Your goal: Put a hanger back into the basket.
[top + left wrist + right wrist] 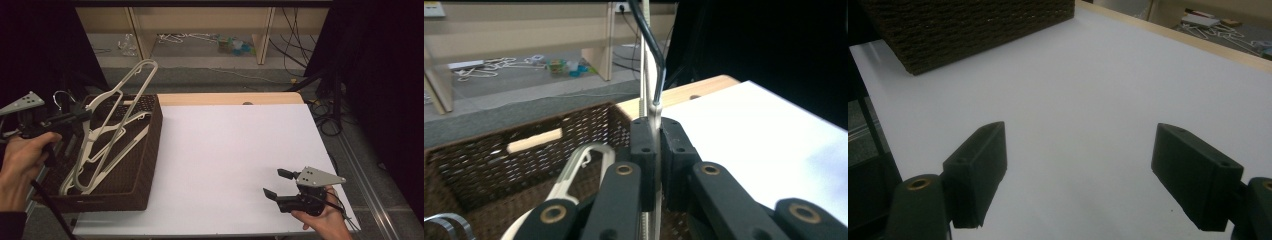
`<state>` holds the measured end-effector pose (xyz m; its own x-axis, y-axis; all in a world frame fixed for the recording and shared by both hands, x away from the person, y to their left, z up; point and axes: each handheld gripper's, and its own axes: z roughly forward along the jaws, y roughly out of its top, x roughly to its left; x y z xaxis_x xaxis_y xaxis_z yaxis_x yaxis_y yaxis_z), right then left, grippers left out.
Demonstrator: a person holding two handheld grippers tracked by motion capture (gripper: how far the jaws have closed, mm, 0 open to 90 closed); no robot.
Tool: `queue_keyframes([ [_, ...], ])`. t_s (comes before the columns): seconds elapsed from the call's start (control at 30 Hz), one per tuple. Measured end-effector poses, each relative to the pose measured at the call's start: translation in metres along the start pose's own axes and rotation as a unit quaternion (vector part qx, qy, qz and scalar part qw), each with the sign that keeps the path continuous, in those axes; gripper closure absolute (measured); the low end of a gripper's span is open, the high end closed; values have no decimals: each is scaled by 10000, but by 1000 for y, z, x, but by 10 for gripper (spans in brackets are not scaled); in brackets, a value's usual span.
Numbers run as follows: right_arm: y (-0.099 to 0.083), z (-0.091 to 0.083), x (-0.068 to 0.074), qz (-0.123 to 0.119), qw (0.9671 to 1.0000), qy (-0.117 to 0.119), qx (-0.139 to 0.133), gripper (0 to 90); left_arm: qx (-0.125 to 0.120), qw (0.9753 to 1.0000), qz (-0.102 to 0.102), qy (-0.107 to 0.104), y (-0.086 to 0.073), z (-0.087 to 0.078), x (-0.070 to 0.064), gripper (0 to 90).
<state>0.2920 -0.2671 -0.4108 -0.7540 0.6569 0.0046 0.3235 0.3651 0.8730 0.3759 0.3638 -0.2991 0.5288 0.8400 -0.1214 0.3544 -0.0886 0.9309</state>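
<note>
A brown wicker basket (150,155) on the table's left holds several white hangers. One white hanger (131,82) is tilted up, its top sticking out above the basket's far rim. My left gripper (82,117) is over the basket's left side and shut on that hanger. In the left gripper view the jaws pinch a thin upright part of the hanger (655,112), with the basket (484,165) beneath and another white hanger (574,175) lying inside. My right gripper (277,182) hovers low over the white table near its front right, open and empty; its gripper view (1080,175) shows bare white surface between the jaws.
The white tabletop (235,145) stretches from the basket to the right edge. A metal hook (60,95) shows beyond the basket's left rim. Behind the table stand a wooden shelf frame (262,35), floor clutter and cables (325,115). Black curtains close both sides.
</note>
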Motion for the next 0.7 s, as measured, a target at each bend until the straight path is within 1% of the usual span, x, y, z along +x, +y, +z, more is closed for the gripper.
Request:
queue_keyframes([
  [0.1, -1, 2, 0, 1, 10000, 29, -60, 234, 115, 9999, 51, 67, -7, -1, 6, 855],
  [0.33, -1, 3, 0, -23, 10000, 43, -31, 234, 318, 9991, -86, 252, -24, 1, 22, 854],
  [0.47, -1, 3, 0, -5, 10000, 33, -19, 235, 500, 9981, -16, 347, -31, 4, 27, 854],
  [0.5, -1, 2, 0, 26, 10000, 43, -4, 235, 552, 9979, -16, 339, -32, 5, 28, 854],
  [0.6, -1, 3, 0, -8, 10000, 36, -10, 235, 653, 9973, 36, 324, -35, 7, 30, 854],
  [0.63, -1, 2, 0, 24, 10000, 47, -1, 235, 684, 9971, 49, 330, -35, 8, 30, 854],
  [0.7, -1, 2, 0, 10, 10000, 39, -22, 235, 736, 9967, 97, 333, -37, 9, 30, 854],
])
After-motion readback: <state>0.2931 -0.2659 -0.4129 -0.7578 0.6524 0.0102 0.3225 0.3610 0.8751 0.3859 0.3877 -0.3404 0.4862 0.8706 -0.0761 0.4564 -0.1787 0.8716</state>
